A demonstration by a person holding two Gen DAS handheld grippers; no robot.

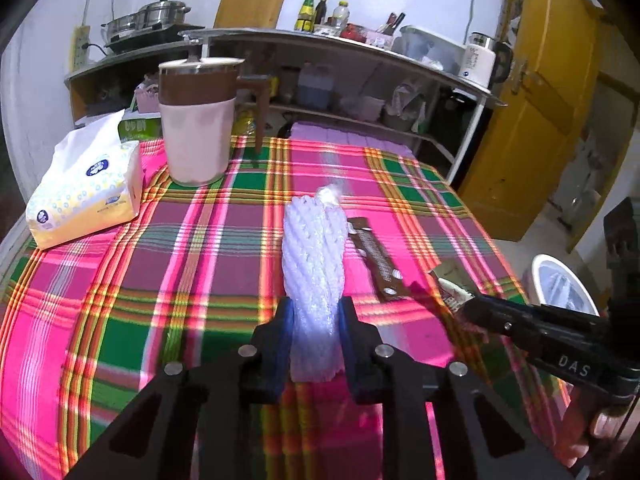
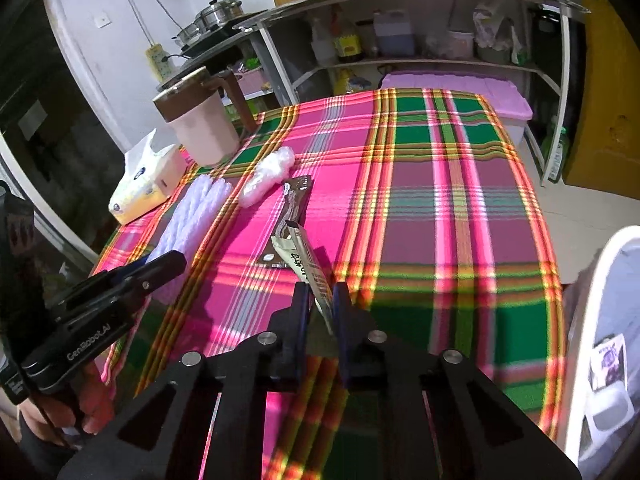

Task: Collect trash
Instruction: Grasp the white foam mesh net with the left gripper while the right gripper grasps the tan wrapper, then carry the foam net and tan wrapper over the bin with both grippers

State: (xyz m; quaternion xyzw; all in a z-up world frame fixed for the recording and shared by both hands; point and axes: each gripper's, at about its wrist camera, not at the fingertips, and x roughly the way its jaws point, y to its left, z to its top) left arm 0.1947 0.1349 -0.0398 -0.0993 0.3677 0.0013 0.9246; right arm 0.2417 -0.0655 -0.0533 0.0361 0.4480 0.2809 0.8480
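Observation:
My left gripper [image 1: 314, 320] is shut on a white foam fruit net [image 1: 314, 256] and holds it over the plaid tablecloth [image 1: 160, 264]. The net also shows in the right wrist view [image 2: 192, 216], with the left gripper [image 2: 168, 264] at its near end. My right gripper [image 2: 322, 300] is shut on a small beige wrapper [image 2: 308, 260], also seen in the left wrist view [image 1: 452, 280]. A brown snack wrapper [image 1: 376, 256] lies flat on the cloth; it shows in the right wrist view [image 2: 290, 216]. A crumpled clear plastic bag [image 2: 266, 176] lies beyond it.
A white trash bin [image 2: 600, 320] stands off the table's right edge, also seen in the left wrist view [image 1: 560, 284]. A pink and brown kettle [image 1: 196, 120] and a tissue pack [image 1: 88, 188] sit at the far left. Metal shelves [image 1: 360, 92] stand behind the table.

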